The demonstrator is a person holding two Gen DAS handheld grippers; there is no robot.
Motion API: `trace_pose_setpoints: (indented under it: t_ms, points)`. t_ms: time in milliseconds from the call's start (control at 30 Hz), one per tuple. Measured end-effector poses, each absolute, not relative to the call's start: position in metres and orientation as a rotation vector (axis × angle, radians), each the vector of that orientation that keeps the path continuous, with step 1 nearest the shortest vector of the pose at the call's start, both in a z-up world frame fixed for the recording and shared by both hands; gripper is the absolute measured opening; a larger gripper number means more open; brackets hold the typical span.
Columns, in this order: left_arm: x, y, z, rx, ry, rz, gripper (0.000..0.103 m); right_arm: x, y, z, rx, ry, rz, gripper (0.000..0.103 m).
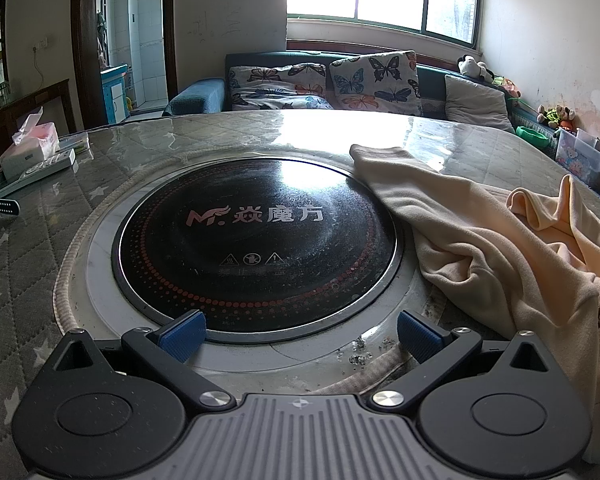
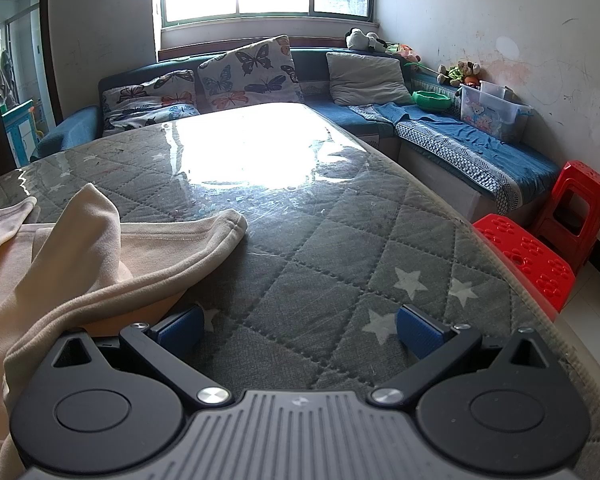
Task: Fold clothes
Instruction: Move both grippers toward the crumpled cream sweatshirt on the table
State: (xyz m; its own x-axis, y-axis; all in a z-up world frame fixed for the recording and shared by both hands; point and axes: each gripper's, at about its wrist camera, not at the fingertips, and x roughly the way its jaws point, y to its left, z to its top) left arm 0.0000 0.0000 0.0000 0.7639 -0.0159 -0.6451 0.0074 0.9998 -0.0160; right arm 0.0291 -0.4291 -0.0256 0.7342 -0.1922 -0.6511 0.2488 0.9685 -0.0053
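A cream sweatshirt [image 1: 496, 248] lies rumpled on the table at the right of the left wrist view, one sleeve reaching over the edge of the black round cooktop [image 1: 256, 244]. In the right wrist view the same garment [image 2: 88, 256] lies at the left, a sleeve cuff [image 2: 228, 224] stretched toward the table's middle. My left gripper [image 1: 300, 334] is open and empty, low over the cooktop's near rim, left of the garment. My right gripper [image 2: 300, 330] is open and empty over the quilted table cover, its left finger [image 2: 180, 330] next to the garment's edge.
The table [image 2: 340, 264] has a grey quilted star cover under clear plastic. A tissue pack [image 1: 30, 146], a remote [image 1: 36, 172] and a watch [image 1: 0, 204] lie at the far left. A sofa with butterfly pillows [image 2: 248, 72] stands behind. Red stools [image 2: 540, 256] stand off the table's right edge.
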Motion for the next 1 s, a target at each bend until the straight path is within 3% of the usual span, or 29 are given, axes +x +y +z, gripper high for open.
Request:
trace_pose_setpoints:
  t_ms: [533, 1000]
  points:
    - [0.002, 0.004, -0.003, -0.02, 0.704, -0.014, 0.103, 0.025, -0.433, -0.023, 0.084, 0.707, -0.239, 0.103]
    - [-0.025, -0.021, 0.015, 0.0, 0.696, -0.048, 0.103, -0.029, -0.424, 0.001, 0.05, 0.675, -0.148, 0.103]
